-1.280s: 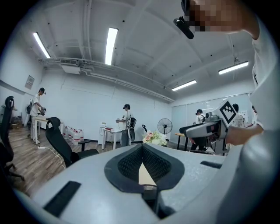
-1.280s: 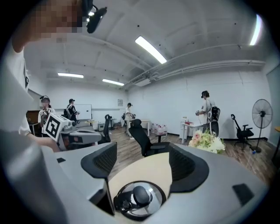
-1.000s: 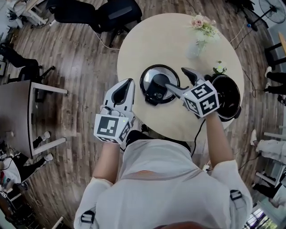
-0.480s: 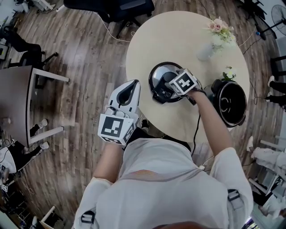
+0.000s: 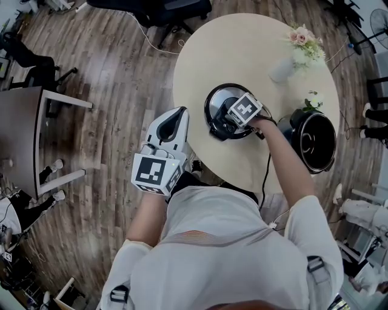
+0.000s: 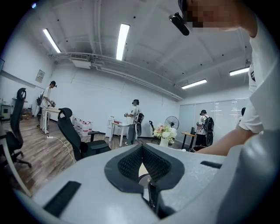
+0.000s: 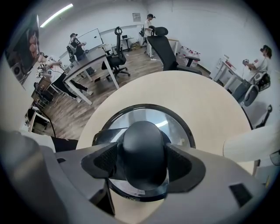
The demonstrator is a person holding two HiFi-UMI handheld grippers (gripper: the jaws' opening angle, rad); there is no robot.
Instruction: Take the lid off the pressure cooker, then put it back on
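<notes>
The pressure cooker lid (image 5: pixel 216 102), a round steel disc with a black rim, lies flat on the round beige table (image 5: pixel 242 48). The black pot (image 5: pixel 313 140) stands uncovered to its right. My right gripper (image 5: pixel 233 118) points straight down over the lid's centre. In the right gripper view the lid's black knob (image 7: pixel 143 146) sits between the two pads of the right gripper (image 7: pixel 143 162), with the jaws wide and no squeeze showing. My left gripper (image 5: pixel 176 115) hangs off the table's left edge, away from the lid. In the left gripper view the left gripper (image 6: pixel 142 151) has its pads together and holds nothing.
A vase of flowers (image 5: pixel 298 47) and a small white flower (image 5: pixel 312 100) stand behind the pot. The cooker's cable (image 5: pixel 265 175) drops off the near table edge. A black chair (image 5: pixel 151 9) and a grey desk (image 5: pixel 24 139) stand on the wood floor.
My right gripper swung left from beside the pot, tipped to point down, and sank onto the lid's knob. The left gripper barely shifted.
</notes>
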